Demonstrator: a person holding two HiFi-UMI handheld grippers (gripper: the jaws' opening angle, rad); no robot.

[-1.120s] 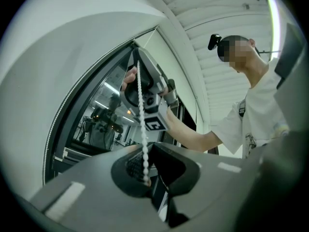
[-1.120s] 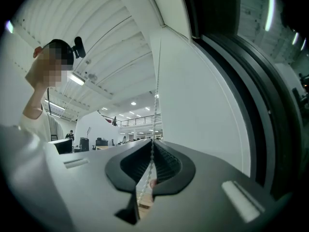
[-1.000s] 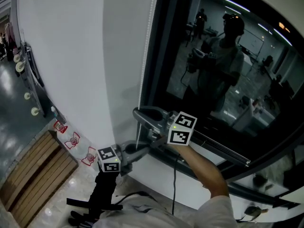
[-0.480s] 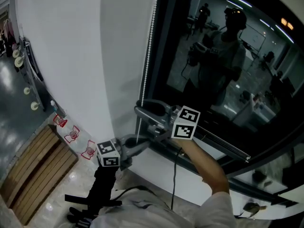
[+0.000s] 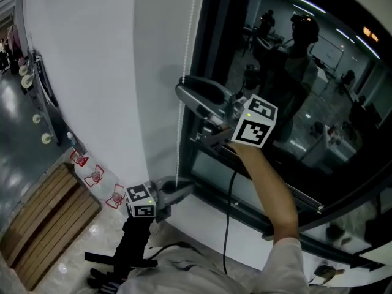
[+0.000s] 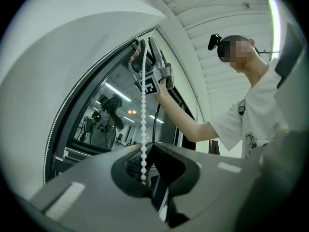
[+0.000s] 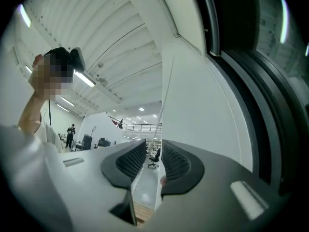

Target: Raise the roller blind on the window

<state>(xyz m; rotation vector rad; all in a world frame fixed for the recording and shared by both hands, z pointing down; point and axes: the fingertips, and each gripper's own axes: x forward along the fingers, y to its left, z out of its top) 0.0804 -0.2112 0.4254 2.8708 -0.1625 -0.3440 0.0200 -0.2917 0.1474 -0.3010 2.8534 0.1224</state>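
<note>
One bead chain (image 6: 143, 105) tight in left gripper (image 6: 145, 167); one window (image 5: 306, 72).

A white bead chain (image 5: 183, 72) hangs down the left edge of the dark-framed window (image 5: 211, 54); use it as your marker. At the chain's lower end, your left gripper (image 5: 181, 192), grey with a black-and-white marker cube, has its jaws closed on the beads. Higher up the chain, your right gripper (image 5: 191, 115) reaches in from the chain's right. Its jaws have just been opening and stand apart, tips right at the chain; whether the beads run between them cannot be told. Left of the chain is plain white wall (image 5: 86, 54), and far below-left a slatted wooden platform (image 5: 43, 225). Right of the chain, a black cable (image 5: 225, 225) drops from your right gripper.
</note>
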